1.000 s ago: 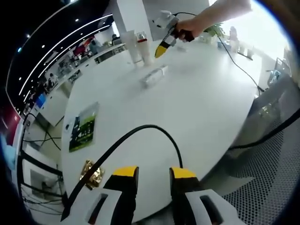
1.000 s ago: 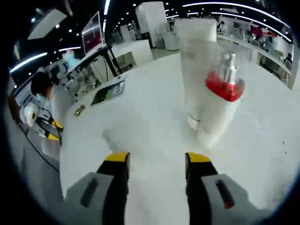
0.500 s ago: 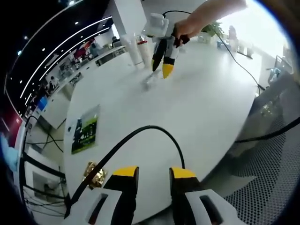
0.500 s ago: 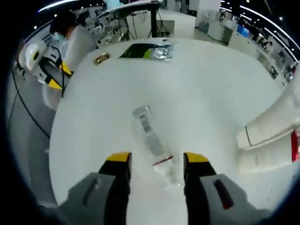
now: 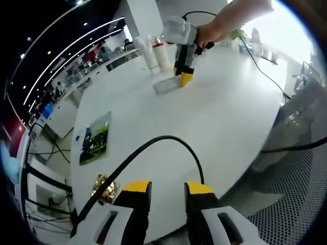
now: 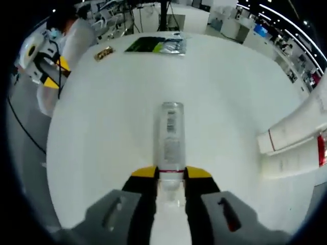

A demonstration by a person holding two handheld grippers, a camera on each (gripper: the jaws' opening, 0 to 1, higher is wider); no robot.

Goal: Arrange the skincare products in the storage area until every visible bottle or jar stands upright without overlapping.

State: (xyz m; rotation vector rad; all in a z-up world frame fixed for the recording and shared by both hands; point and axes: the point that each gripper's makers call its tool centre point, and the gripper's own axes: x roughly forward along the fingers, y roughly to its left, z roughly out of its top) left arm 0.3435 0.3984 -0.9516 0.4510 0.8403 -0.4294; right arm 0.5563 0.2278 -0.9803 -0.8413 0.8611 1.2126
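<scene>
Right tongs (image 6: 171,176) closed on the capped end of a clear bottle (image 6: 171,138), which lies flat on the white bench (image 6: 102,127), its far end pointing away along the jaws toward a green pamphlet (image 6: 156,46) at the far edge. In the left gripper view the same right tongs (image 5: 185,79) sit low over the bottle (image 5: 166,85), just beside two white tubes (image 5: 157,51) that already stand upright. Left tongs (image 5: 167,189) are narrowly parted, holding nothing, well back at the near edge with a black cable (image 5: 153,145) looping in front; a gold wrapper (image 5: 102,186) lies nearby. Judgement: step in hand is righting the lying bottle. The grip is at one end only, so the long body will act as a lever; expect it to swing or slip in the jaws if lifted fast. Advice: raise just clear of the bench, rotate the wrist slowly until the body hangs vertical, then lower the base squarely onto bare surface. Choose a spot near the tubes but apart from them, since a knock would topple them. Release only once the base sits flat; clear plastic is likely light and tips easily. Which end is the base cannot be told for certain from here
</scene>
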